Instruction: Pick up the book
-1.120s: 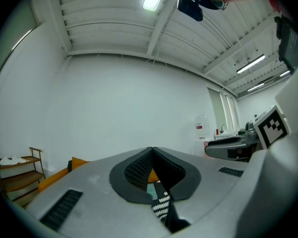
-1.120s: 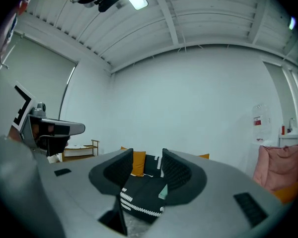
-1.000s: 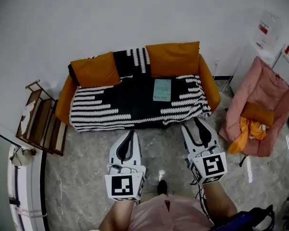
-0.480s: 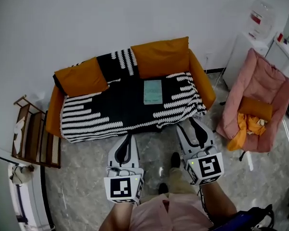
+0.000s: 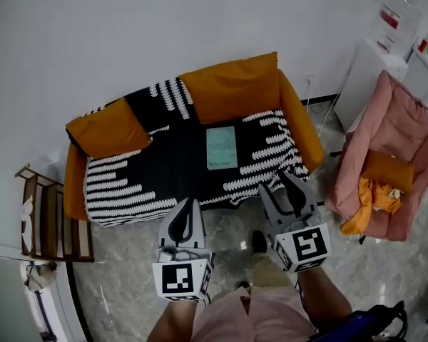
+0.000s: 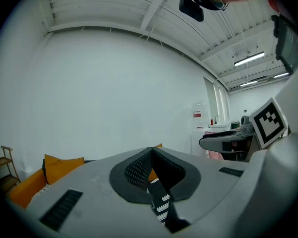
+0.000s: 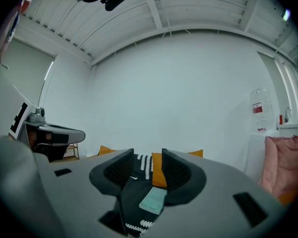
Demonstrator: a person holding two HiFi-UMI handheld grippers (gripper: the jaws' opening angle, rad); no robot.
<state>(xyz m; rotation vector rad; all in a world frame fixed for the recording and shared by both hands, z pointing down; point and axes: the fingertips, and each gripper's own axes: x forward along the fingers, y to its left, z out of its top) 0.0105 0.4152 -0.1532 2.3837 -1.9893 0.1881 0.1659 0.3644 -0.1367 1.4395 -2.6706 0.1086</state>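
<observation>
A thin teal book (image 5: 221,147) lies flat on the black-and-white striped throw of an orange sofa (image 5: 297,123), just right of the seat's middle. Both grippers hover over the floor in front of the sofa, apart from the book. My left gripper (image 5: 187,202) is shut with nothing in it; its tips meet in the left gripper view (image 6: 151,152). My right gripper (image 5: 282,184) is open and empty, near the sofa's front edge. In the right gripper view the book (image 7: 153,200) shows through the gap between the right gripper's (image 7: 148,165) parted jaws, still far off.
Two orange cushions (image 5: 232,85) lean on the sofa back. A pink armchair (image 5: 396,137) with orange cloth (image 5: 374,194) stands to the right, a white cabinet (image 5: 367,73) behind it. A wooden rack (image 5: 50,219) stands at the left. The person's shoe (image 5: 259,242) is on the marble floor.
The person has stepped toward the sofa, so it and the book sit lower and nearer in the head view. Both grippers have come closer to the sofa's front edge; jaws unchanged.
</observation>
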